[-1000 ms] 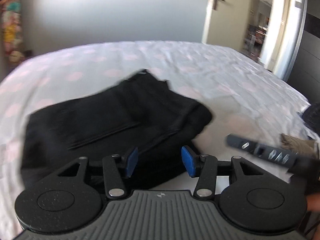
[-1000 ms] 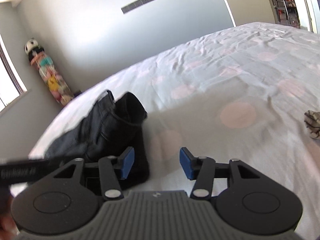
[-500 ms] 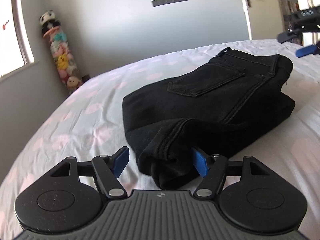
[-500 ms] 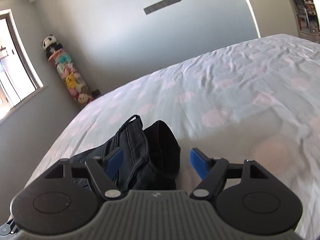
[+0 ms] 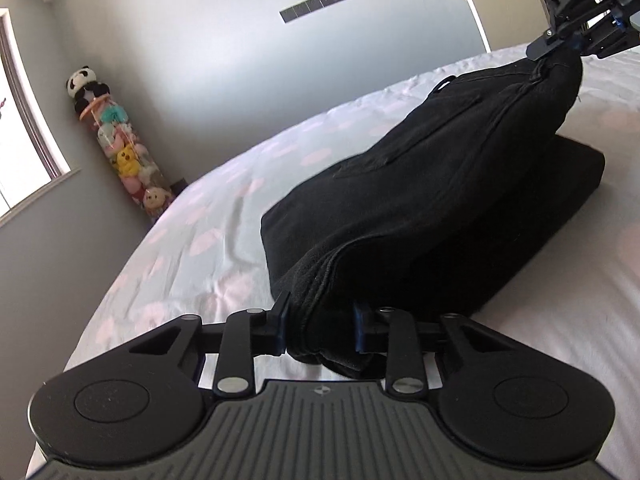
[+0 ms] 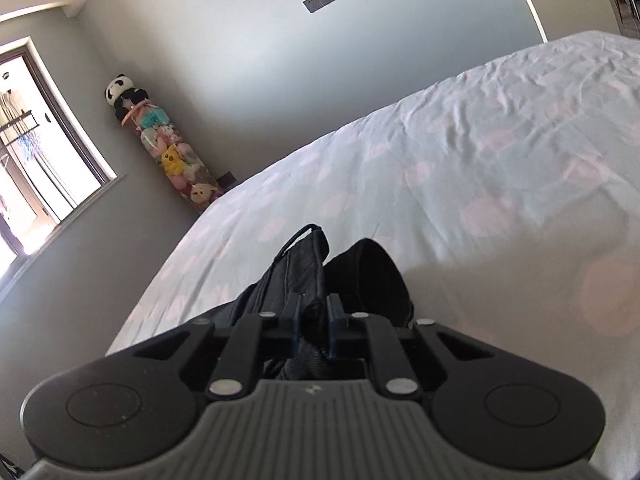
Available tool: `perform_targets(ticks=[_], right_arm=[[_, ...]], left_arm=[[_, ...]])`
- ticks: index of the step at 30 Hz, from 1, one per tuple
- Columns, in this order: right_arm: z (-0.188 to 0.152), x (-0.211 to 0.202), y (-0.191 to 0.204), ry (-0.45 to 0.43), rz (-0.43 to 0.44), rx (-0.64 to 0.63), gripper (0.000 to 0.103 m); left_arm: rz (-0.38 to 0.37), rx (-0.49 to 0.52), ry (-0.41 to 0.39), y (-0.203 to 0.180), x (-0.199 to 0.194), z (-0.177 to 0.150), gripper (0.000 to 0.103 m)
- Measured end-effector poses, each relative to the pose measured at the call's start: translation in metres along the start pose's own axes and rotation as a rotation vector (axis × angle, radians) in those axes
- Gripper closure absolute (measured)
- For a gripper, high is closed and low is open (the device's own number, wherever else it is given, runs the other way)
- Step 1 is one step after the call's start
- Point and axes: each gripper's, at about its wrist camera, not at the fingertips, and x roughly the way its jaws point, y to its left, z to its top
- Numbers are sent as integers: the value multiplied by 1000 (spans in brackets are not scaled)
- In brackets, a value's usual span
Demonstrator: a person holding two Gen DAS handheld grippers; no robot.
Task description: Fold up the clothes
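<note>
At lower centre of the left wrist view, the left gripper (image 5: pixel 320 330) has its jaws closing on a thick rolled edge of the jeans (image 5: pixel 432 200), with the blue pads pressing the cloth from both sides. The jeans lie folded on the bed (image 5: pixel 224 216), filling the middle and right of that frame; their upper layer slopes up toward the upper right corner, where the right gripper (image 5: pixel 560 46) pinches the far corner and lifts it clear of the layer beneath. In the right wrist view the right gripper (image 6: pixel 313 326) shows its jaws closing narrowly on a seamed edge of the jeans (image 6: pixel 304 264), the cloth clamped between the pads at lower centre; the sheet (image 6: pixel 500 152) is creased but unobstructed across the right of the frame. A column of soft toys (image 6: pixel 172 152) stands in the room corner at left, well apart from the work. Judgement: the step in hand is securing both ends of the top layer for a further fold or a lift of the bundle. To do it well, both grips should be firm on all layers before any lift, since the left bite is bulky and inner layers could slip out. The two ends should rise together and stay level, keeping the cloth lightly taut so that the fold line runs straight. The lower layer should remain flat on the bed; dragging it would spoil the existing fold. How many layers each gripper holds cannot be told.
</note>
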Motion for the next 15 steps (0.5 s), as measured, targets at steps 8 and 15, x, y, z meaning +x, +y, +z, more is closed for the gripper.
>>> perform_targets(ticks=[8, 15], right_arm=[[-45, 27, -32, 85, -107, 11, 88], [-30, 24, -30, 156, -104, -23, 82]], left_arm=[[-25, 110, 62, -19, 26, -15, 68], [-108, -59, 91, 14, 6, -5, 57]])
